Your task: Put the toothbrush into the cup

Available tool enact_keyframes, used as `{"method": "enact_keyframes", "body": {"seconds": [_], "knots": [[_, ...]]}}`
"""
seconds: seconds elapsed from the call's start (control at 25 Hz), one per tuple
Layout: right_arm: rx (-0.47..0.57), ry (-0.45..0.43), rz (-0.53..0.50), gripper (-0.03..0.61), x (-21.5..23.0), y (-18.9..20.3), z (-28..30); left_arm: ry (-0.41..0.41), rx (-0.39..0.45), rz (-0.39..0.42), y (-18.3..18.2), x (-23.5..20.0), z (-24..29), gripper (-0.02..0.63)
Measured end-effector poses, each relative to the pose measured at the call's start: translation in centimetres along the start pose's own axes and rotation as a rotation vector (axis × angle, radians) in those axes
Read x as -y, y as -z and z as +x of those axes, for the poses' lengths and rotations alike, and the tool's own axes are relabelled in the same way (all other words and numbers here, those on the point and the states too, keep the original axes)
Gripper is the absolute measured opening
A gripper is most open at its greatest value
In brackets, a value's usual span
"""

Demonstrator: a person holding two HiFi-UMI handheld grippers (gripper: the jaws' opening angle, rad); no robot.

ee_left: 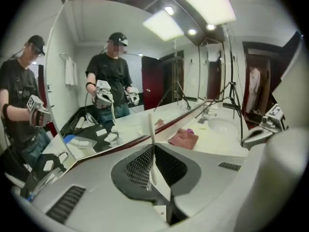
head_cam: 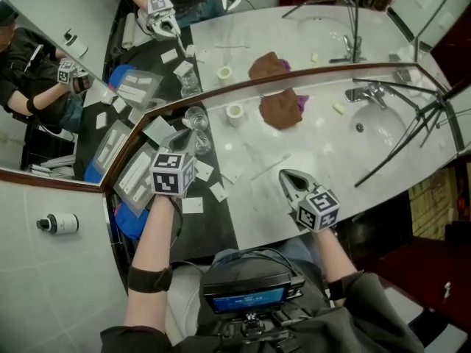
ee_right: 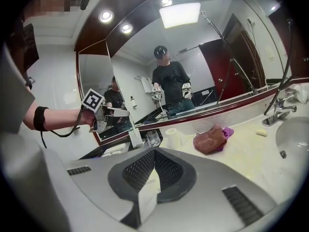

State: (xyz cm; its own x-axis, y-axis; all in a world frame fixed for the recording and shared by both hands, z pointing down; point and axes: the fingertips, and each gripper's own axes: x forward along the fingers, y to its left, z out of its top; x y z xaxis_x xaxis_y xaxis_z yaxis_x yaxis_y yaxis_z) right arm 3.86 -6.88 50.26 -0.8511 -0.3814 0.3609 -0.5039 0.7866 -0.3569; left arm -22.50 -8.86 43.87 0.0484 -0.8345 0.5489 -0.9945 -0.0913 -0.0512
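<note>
Left gripper view shows the left gripper (ee_left: 153, 151) clenched on the toothbrush (ee_left: 151, 129), a thin white stick pinched between the dark pads, with most of its length standing out beyond the jaws. In the right gripper view the same toothbrush (ee_right: 133, 129) hangs down from the raised left gripper (ee_right: 116, 112) in the left half of the frame. Its lower end is just left of the clear cup (ee_right: 153, 138). The cup stands on the white worktop (ee_right: 251, 153) close to the mirror. In the head view the cup (head_cam: 196, 116) is a little above the left gripper (head_cam: 182, 140), near the curved edge of the mirror and left of a small white roll (head_cam: 234, 111). The right gripper (ee_right: 154, 151) is closed on nothing and waits over the worktop, low and right of centre in the head view. The step in hand seems to be the carry to the cup, and the toothbrush is not yet inside. To do it well, I think the free end should come exactly over the mouth of the cup, not over its reflection in the mirror. It should then go down nearly upright until it is well below the rim. Only then should the jaws release it. The cup looks light, so a push against its wall from the side could tip or slide it. A brown cloth (head_cam: 280, 110) lies well apart and does not disturb.
</note>
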Motion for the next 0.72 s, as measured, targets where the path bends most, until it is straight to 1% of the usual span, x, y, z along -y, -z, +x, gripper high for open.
{"method": "enact_keyframes", "body": {"seconds": [0.08,0.12,0.24,0.48,0.72], "knots": [[0.006,0.010,0.019,0.011,0.1,0.3,-0.3,0.044,-0.062,0.083,1.0,2.7,0.4,0.020],[0.010,0.017,0.028,0.011,0.3,0.3,-0.6,0.075,-0.091,0.110,1.2,4.4,0.5,0.020],[0.013,0.049,0.050,0.011,1.4,0.7,-2.0,0.173,-0.157,0.161,2.3,9.5,1.6,0.020],[0.012,0.111,0.086,0.011,4.2,1.6,-3.8,0.333,-0.309,0.289,5.9,17.6,4.3,0.020],[0.031,0.200,0.114,0.011,7.8,3.0,-6.2,0.520,-0.463,0.369,9.7,25.7,6.6,0.020]]}}
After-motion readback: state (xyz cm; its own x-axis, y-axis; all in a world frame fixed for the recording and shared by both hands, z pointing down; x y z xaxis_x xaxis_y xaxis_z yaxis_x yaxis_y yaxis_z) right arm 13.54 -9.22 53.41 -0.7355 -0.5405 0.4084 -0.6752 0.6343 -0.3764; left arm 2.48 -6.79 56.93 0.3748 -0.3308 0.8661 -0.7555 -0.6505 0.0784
